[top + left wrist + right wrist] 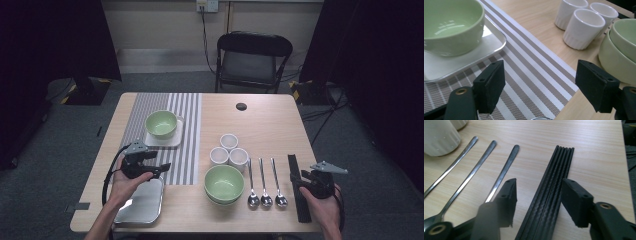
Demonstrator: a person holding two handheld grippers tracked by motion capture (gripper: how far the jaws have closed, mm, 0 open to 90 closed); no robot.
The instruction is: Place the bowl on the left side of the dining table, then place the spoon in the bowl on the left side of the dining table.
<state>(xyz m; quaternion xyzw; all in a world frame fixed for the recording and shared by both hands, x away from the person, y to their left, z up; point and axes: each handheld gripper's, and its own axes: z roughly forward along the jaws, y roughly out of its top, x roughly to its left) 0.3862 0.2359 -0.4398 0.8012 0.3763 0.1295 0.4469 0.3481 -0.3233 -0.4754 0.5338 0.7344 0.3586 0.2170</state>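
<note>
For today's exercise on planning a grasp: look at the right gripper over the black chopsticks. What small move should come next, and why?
Probably close the right gripper the rest of the way on the black chopsticks. In the right gripper view the bundle lies between the two jaws, but gaps show on both sides, so the pads do not press it yet. The spoons lie outside the jaws, so closing should catch the chopsticks alone.

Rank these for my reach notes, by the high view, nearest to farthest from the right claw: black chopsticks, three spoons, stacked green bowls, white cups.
From the right claw:
1. Black chopsticks, between its jaws.
2. Three spoons, just left.
3. Stacked green bowls, left of the spoons.
4. White cups, left, farther back.
</note>
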